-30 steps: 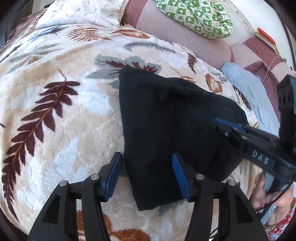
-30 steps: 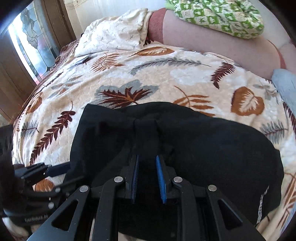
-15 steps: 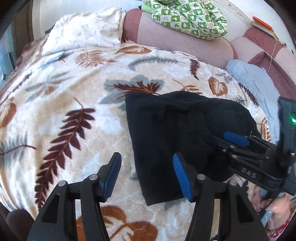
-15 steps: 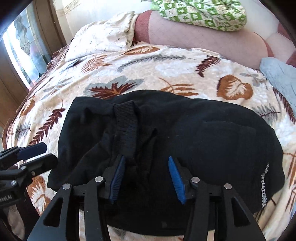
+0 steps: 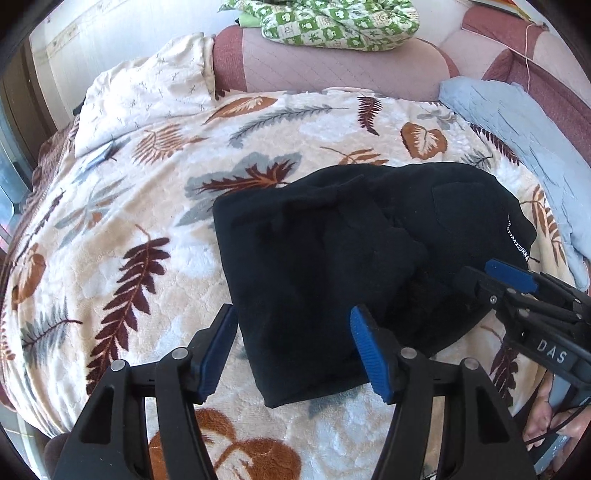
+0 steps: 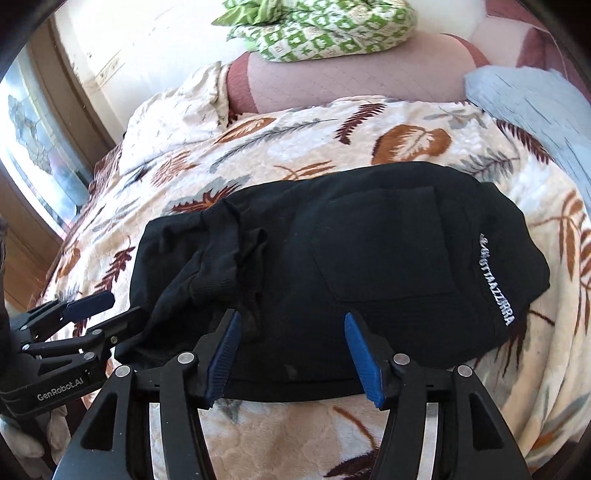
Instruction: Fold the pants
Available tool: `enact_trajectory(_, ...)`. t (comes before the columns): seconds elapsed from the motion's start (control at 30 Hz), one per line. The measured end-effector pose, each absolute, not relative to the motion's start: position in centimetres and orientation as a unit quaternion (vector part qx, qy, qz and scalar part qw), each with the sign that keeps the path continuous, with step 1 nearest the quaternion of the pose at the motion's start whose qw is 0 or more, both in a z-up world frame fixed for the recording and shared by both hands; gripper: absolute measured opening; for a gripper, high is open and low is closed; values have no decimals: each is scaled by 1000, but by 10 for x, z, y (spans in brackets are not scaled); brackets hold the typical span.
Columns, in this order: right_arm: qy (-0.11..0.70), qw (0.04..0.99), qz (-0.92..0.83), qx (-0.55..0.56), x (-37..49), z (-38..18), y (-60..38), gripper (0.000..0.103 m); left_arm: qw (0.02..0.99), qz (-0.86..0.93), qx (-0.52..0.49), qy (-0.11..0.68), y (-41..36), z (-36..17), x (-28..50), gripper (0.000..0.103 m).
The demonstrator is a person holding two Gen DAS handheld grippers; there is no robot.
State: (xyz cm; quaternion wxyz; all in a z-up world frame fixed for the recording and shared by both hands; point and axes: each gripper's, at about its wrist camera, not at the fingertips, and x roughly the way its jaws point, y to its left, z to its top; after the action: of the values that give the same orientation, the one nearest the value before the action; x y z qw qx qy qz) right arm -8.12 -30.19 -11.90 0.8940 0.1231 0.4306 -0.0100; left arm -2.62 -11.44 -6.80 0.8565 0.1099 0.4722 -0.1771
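The black pants (image 5: 332, 251) lie folded into a compact bundle on the leaf-print blanket (image 5: 122, 229). White lettering runs along their right edge (image 6: 496, 280), and a loose cuff is rumpled on top at the left. My left gripper (image 5: 293, 325) hovers over the bundle's near left corner with its jaws opening, and the pads do not press the cloth. My right gripper (image 6: 291, 325) hangs above the bundle's near edge, jaws also opening, with nothing gripped. Each gripper also shows in the other's view, the right gripper (image 5: 509, 273) and the left gripper (image 6: 88, 302).
A cream pillow (image 5: 147, 96) lies at the back left. A pink padded backrest (image 5: 332, 62) carries a green checked quilt (image 5: 340, 18). A pale blue cloth (image 5: 517, 122) lies at the right. A window (image 6: 33, 140) is at the left. A hand (image 5: 546, 424) holds the right gripper.
My right gripper went from nearly shut on the pants' cuff to open and drew back. My left gripper rose, pulled back and opened slightly wider. The bundle lies still.
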Motion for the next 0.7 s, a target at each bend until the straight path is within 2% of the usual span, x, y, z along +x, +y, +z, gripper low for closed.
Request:
enact_trajectory(0.4, 412, 897, -9, 159, -90, -121, -322, 65, 864, -164, 128, 458, -116, -62, -27, 63)
enact_trajectory(0.53, 417, 891, 35, 174, -75, -107, -321, 65, 859, -159, 51, 483, -82, -70, -16, 63)
enact_trajectory(0.7, 453, 873, 138, 117, -20, -86, -283, 70, 840, -166, -37, 516, -47, -91, -7, 64)
